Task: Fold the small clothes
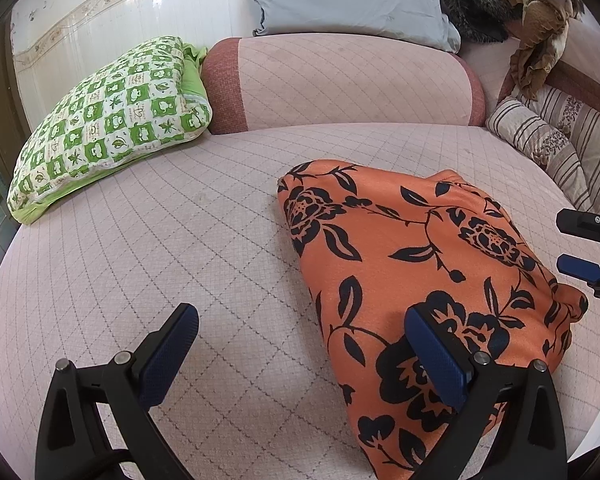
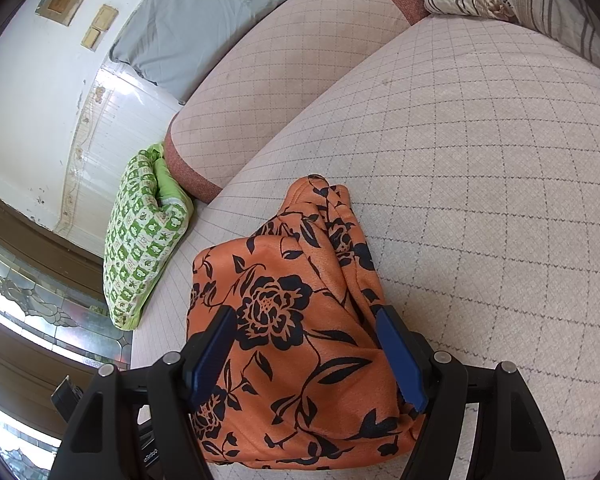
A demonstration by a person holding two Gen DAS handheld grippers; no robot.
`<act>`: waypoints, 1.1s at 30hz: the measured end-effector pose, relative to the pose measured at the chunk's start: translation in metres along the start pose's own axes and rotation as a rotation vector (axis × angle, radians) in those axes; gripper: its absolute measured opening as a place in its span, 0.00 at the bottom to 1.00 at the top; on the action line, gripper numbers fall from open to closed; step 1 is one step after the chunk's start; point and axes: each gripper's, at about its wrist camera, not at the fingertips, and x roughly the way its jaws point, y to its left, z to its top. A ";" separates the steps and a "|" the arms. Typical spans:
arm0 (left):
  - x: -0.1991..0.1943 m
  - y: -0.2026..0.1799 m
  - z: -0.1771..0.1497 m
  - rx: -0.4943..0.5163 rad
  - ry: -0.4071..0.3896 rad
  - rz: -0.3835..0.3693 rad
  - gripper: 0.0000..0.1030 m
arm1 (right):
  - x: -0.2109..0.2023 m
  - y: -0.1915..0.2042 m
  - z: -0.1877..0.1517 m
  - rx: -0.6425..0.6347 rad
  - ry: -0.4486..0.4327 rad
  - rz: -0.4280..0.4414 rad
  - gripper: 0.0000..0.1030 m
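Two hand-held grippers tilt downward, jaws apart: the left hand-held gripper (image 1: 300, 344) beside the folded orange black-flowered cloth (image 1: 420, 264) on the quilted sofa seat (image 1: 160, 240), the right hand-held gripper (image 2: 308, 344) straddling it without pressing.

left claw (image 1: 300, 344): jaws apart, empty | orange floral garment (image 1: 420, 264): folded on quilted sofa seat (image 1: 160, 248)

A home: quilted sofa (image 1: 220, 216), pillows (image 1: 112, 120), tiled wall (image 1: 100, 12).
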 end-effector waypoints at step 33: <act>0.000 -0.001 0.000 -0.001 0.004 -0.003 1.00 | 0.004 -0.003 0.001 -0.003 0.007 0.002 0.73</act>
